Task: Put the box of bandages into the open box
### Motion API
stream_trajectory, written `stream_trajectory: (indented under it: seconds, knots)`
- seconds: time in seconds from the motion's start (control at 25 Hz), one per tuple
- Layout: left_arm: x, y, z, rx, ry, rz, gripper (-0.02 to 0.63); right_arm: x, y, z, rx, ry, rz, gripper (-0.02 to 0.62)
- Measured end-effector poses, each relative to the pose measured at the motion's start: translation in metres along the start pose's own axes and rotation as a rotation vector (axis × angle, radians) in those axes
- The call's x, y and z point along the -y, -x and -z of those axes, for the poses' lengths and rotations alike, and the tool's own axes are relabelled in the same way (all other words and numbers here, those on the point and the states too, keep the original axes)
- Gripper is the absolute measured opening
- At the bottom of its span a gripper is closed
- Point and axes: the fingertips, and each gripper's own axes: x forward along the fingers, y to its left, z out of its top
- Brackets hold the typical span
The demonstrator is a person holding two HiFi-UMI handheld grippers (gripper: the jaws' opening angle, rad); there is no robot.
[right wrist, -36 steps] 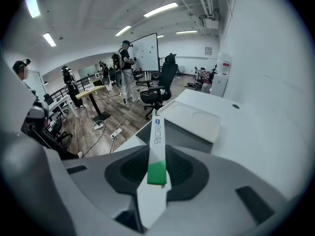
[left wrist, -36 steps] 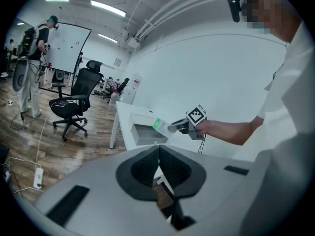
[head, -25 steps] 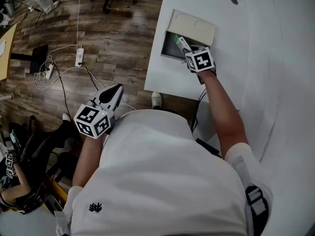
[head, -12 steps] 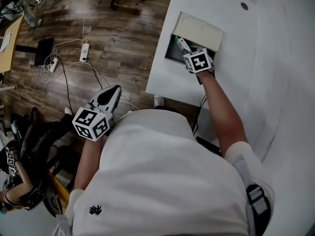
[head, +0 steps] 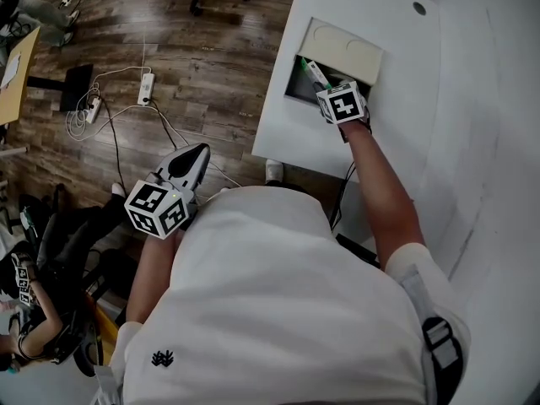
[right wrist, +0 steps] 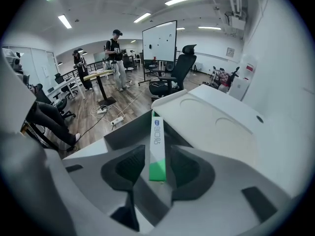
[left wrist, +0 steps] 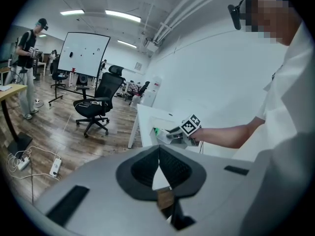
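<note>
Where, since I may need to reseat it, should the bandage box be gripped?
Pinch the bandage box across its broad faces at the green end, approaching from that end: it stands on its thin edge, far end in the open box.

Your box of bandages [right wrist: 157, 149], slim, white and green, stands on its narrow side between your right gripper's [right wrist: 156, 168] opening jaws, pads clear of it. Its far end is tipped into the open box [head: 342, 51]. That white box, lid folded back and dark inside, sits near the table's [head: 287, 133] left edge.
</note>
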Motion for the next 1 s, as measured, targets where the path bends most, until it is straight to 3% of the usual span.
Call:
stream_trajectory:
  seconds: [0.64,1.0]
  knots:
    - [0.0,0.017,0.019,-0.008,-0.031,0.111,0.008,0.001,0.08,0.009,0.125,-0.093,0.145,0.168]
    - [-0.002,0.044,0.035,0.0,-0.058,0.17,0.008,-0.05,0.121,0.023,0.186,-0.163,0.168,0.046]
